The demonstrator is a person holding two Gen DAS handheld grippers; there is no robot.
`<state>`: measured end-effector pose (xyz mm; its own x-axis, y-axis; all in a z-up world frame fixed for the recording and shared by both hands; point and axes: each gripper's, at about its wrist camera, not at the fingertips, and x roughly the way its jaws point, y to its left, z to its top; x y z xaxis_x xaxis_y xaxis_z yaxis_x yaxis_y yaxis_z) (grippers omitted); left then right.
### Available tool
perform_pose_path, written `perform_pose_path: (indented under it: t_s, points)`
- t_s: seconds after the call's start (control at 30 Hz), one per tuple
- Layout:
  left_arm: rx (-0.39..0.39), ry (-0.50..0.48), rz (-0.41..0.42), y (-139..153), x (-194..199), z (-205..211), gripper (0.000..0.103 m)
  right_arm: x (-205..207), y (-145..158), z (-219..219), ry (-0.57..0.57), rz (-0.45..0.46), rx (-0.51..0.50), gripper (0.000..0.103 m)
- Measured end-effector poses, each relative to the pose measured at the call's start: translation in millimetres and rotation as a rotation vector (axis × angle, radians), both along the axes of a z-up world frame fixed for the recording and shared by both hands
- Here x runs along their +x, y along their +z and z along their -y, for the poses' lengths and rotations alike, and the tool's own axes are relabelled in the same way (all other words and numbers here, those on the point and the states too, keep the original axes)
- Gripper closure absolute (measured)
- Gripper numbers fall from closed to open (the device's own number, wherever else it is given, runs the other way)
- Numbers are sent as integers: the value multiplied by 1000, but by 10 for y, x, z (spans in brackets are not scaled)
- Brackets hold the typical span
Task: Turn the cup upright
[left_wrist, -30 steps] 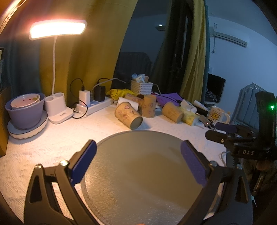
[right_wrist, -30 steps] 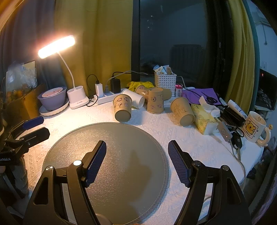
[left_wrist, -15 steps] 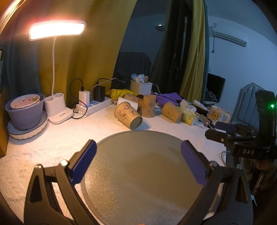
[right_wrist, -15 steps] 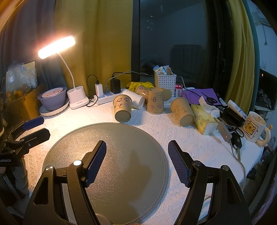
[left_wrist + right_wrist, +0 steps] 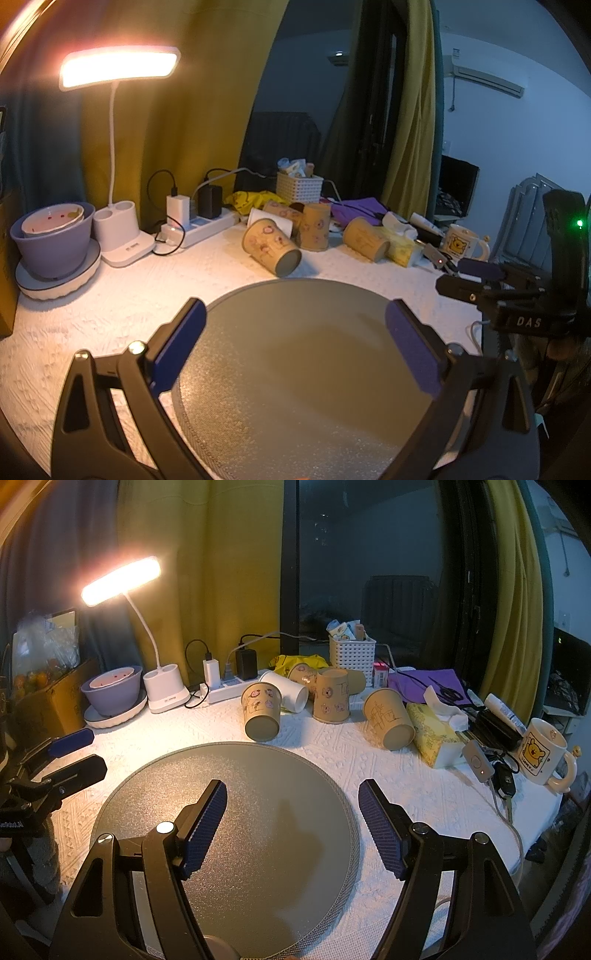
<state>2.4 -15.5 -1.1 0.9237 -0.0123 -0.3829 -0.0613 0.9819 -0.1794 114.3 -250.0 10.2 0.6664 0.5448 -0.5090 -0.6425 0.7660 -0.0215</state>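
Note:
Several brown paper cups lie behind a round grey mat [image 5: 229, 812]. One cup [image 5: 259, 713] lies on its side just past the mat, base toward me; it also shows in the left wrist view [image 5: 270, 246]. Another [image 5: 389, 719] lies on its side to the right, and one [image 5: 331, 696] stands upside down between them. A white cup [image 5: 286, 691] lies behind. My left gripper [image 5: 295, 343] is open and empty over the mat's near part. My right gripper [image 5: 291, 819] is open and empty over the mat too. Each gripper shows at the other view's edge.
A lit desk lamp [image 5: 162, 690], a purple bowl [image 5: 112, 686] and a power strip [image 5: 229, 690] stand at the back left. A white basket [image 5: 351, 653], a tissue box [image 5: 432, 734], keys [image 5: 487, 771] and a bear mug [image 5: 541, 751] lie right.

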Motion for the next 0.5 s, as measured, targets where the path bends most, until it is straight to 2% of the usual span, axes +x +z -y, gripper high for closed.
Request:
perform_pose_path:
  t_s: [0.5]
  points:
    - [1,0,1,11,-1,10,4,-1,1,7,1,1,1,26]
